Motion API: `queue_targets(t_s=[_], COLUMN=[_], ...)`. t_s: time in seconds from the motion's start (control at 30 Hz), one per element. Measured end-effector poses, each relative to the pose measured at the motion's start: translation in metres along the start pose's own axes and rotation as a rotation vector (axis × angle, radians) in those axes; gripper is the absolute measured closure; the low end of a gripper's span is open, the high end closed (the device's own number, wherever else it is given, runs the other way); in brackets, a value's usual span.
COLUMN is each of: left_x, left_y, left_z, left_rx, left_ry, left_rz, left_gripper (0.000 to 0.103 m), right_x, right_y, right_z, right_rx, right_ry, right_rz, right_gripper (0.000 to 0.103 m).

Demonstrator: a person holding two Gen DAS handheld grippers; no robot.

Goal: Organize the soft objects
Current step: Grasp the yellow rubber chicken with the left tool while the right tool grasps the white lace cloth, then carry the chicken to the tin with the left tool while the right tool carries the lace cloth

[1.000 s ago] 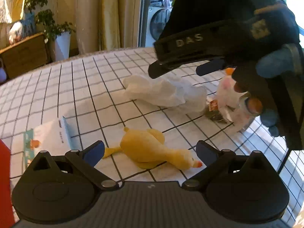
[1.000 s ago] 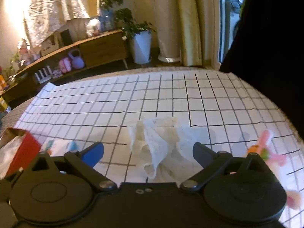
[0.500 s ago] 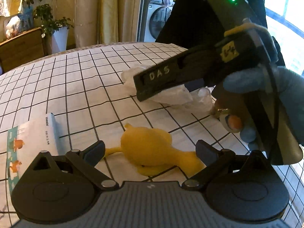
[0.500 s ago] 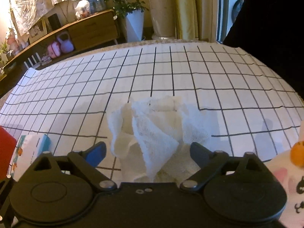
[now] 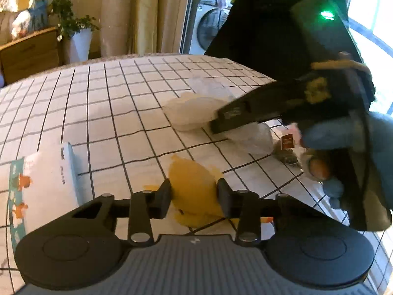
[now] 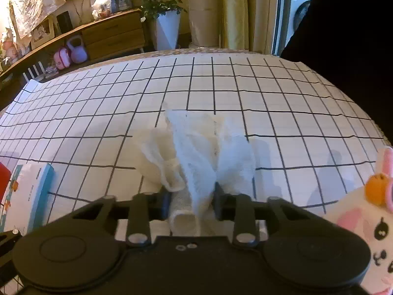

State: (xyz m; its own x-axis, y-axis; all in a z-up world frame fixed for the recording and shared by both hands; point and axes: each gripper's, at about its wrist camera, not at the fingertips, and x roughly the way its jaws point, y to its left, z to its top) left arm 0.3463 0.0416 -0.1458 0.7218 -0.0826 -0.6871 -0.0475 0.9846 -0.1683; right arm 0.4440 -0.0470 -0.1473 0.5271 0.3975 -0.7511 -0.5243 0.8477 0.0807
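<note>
On our left, the left gripper point(image 5: 194, 196) has its fingers pressed against both sides of the duck point(image 5: 194, 186), which lies on the checked surface point(image 5: 110, 113); it looks light and squashy, so we judge its thick middle the best hold. On the right, the right gripper point(image 6: 191, 200) has its fingers closed on the cloth point(image 6: 196, 152) (limp, sure to sag), gathered at its near folds
</note>
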Motion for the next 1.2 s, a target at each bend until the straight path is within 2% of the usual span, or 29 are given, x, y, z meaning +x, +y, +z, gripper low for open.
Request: queue_targets(t_s=[0.1,0.3,0.83,1.2], left_x=[-0.004,-0.015,-0.075,-0.153], left_y=[-0.001,-0.004,0.013,0.022], left_z=[0.0,-0.001,-0.002,-0.008], left_rx=[-0.006,-0.012,-0.022,-0.002], left_ry=[0.0,0.006,-0.014,-0.029], left_rz=[0.001,0.013,0.01,0.001], left_gripper=[0.069,0.071,0.077,0.077], right_x=[-0.01,-0.038,-0.135,-0.207], right_y=[0.0,0.003,0.036,0.06], right_z=[-0.004,-0.009,-0.018,-0.041], right_rx=[-0.004,-0.005,-0.078,-0.129], right_ry=[-0.021,-0.08,-0.168,-0.193], right_rz=[-0.01,0.002,0.054,0.08], right_gripper=[0.089,0.094,0.094,0.094])
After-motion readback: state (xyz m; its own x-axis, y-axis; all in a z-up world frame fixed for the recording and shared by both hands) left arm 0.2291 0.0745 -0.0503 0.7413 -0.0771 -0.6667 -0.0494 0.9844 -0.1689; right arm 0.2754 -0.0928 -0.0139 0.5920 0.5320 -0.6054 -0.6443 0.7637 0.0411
